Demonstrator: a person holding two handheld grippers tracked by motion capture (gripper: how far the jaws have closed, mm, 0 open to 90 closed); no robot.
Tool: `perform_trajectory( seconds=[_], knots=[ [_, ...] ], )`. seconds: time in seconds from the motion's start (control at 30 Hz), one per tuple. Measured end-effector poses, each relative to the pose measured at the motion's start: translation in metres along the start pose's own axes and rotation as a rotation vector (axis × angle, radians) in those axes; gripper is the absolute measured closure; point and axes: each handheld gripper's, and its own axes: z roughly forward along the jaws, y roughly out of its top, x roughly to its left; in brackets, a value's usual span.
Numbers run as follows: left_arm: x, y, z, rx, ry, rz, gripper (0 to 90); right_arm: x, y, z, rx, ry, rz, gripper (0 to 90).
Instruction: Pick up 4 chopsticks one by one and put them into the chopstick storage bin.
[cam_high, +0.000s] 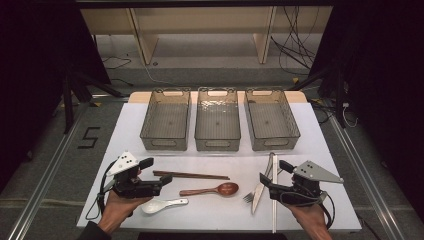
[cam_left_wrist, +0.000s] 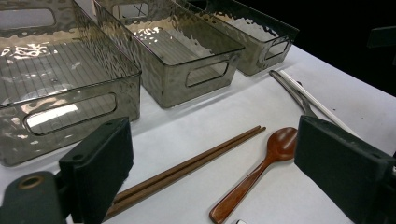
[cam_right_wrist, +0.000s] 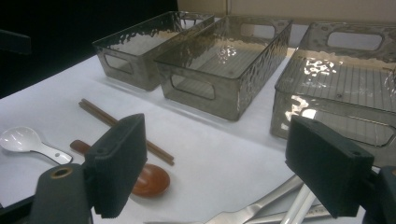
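Cutlery lies on the white table mat (cam_high: 320, 145): brown chopsticks (cam_high: 190, 175), a wooden spoon (cam_high: 212, 190), a white ceramic spoon (cam_high: 162, 204), a metal fork and knife (cam_high: 259, 191), and white chopsticks (cam_high: 274, 205). My left gripper (cam_high: 157, 172) hovers open just left of the brown chopsticks, nothing between its jaws. My right gripper (cam_high: 274, 173) stands open over the fork and knife, holding nothing. In the left gripper view, the gripper (cam_left_wrist: 219, 154) frames the brown chopsticks (cam_left_wrist: 196, 161) and wooden spoon (cam_left_wrist: 261, 163). In the right gripper view, the gripper (cam_right_wrist: 222, 158) looks across the wooden spoon (cam_right_wrist: 152, 179) and white spoon (cam_right_wrist: 28, 140).
Three clear grey plastic bins stand side by side at the back of the mat: left bin (cam_high: 166, 120), middle bin (cam_high: 217, 120), right bin (cam_high: 272, 120). All three look bare inside. Dark floor and stands surround the table, with a shelf unit (cam_high: 200, 30) behind.
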Motion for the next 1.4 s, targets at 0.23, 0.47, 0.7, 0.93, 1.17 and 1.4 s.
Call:
perform_trajectory(
  seconds=[0.23, 0.47, 0.7, 0.93, 1.17, 1.4],
  knots=[
    [0.0, 0.0, 0.0, 0.001, 0.0, 0.005, 11.0, 0.0, 0.001, 0.0, 0.001, 0.001, -0.001, 22.1],
    [0.0, 0.0, 0.0, 0.002, 0.002, 0.009, 11.0, -0.003, 0.003, 0.0, 0.021, -0.013, -0.005, 23.1],
    [0.0, 0.0, 0.001, 0.006, 0.002, 0.009, 11.0, -0.013, 0.013, 0.006, 0.162, -0.04, -0.013, 24.4],
    [0.0, -0.001, 0.001, 0.008, 0.006, 0.011, 11.0, -0.024, 0.017, 0.013, 0.284, -0.09, -0.006, 27.9],
    [0.001, -0.001, 0.001, 0.008, 0.011, 0.017, 11.0, -0.036, 0.011, 0.026, 0.45, -0.122, -0.01, 29.5],
    [0.002, -0.001, 0.0, 0.008, 0.015, 0.019, 11.0, -0.043, 0.001, 0.035, 0.571, -0.131, 0.003, 35.3]
  ],
)
